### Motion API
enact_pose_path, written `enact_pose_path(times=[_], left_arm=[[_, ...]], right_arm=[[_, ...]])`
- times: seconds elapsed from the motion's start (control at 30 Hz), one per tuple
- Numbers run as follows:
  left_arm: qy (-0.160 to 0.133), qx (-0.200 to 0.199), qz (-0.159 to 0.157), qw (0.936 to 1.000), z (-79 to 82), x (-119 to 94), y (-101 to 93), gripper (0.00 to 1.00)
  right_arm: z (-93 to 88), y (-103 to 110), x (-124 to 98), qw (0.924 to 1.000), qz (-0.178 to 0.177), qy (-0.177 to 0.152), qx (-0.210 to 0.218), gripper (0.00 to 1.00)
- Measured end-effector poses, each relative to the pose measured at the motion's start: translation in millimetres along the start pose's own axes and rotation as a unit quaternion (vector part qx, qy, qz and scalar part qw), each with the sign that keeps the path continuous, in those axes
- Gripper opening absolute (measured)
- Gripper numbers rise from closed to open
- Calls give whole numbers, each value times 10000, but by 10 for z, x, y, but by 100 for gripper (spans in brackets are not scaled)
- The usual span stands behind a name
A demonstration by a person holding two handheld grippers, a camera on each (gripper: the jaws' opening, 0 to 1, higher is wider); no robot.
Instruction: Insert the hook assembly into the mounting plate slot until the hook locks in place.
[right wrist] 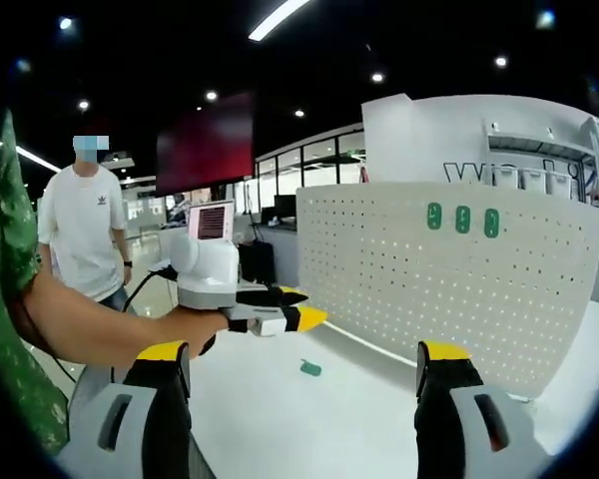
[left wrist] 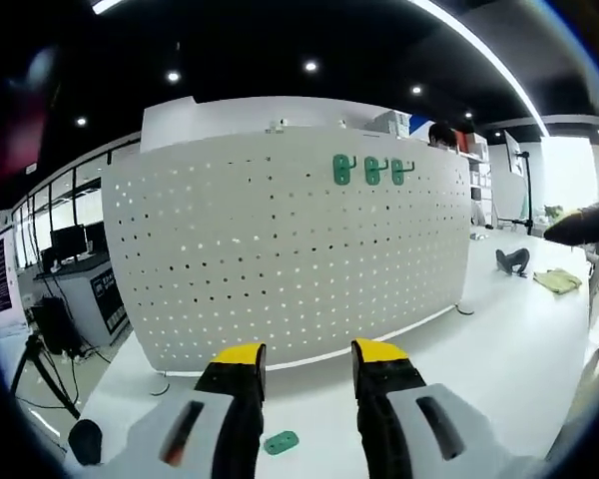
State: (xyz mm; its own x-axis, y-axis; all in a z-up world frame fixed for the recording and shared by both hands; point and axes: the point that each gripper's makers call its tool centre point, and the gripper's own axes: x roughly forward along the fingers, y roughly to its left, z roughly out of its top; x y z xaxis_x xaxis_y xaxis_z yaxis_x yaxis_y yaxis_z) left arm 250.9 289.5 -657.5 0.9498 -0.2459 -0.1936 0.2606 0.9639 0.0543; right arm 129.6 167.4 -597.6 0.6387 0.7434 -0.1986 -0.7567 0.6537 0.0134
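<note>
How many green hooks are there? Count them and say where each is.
4: three hooks in a row high on the pegboard, at, and one loose hook on the table.

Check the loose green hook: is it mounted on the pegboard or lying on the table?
Lying on the table. The loose green hook rests flat on the white tabletop before the pegboard, where three green hooks hang.

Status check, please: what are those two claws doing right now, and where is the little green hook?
Both claws open, empty: left claw, right claw. Loose green hook flat on the white table, ungrasped. Three hooks already on the pegboard. Nothing blocking.
</note>
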Motion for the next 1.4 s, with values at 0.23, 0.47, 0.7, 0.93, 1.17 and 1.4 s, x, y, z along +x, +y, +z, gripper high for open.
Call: enact_pose_path(times=[0.23,0.47,0.7,0.93,1.17,1.4], left_arm=[[-49,-51,-16,10000,-3,-149,135,36],[-44,-49,5,10000,-52,-295,303,35],[-48,-66,19,10000,-82,-392,414,35],[-52,-86,6,9999,-97,-422,422,35],[-112,-115,-17,9999,-61,-433,401,34],[-99,-148,50,9998,-76,-486,416,34]], right_arm=[[14,138,90,10000,67,19,-34,96],[1,202,140,9999,84,56,-36,96],[0,246,198,9999,104,80,-57,96],[-30,262,288,9997,188,151,-77,95],[-154,200,459,9983,430,374,-130,94],[-284,30,679,9956,599,633,-346,90]])
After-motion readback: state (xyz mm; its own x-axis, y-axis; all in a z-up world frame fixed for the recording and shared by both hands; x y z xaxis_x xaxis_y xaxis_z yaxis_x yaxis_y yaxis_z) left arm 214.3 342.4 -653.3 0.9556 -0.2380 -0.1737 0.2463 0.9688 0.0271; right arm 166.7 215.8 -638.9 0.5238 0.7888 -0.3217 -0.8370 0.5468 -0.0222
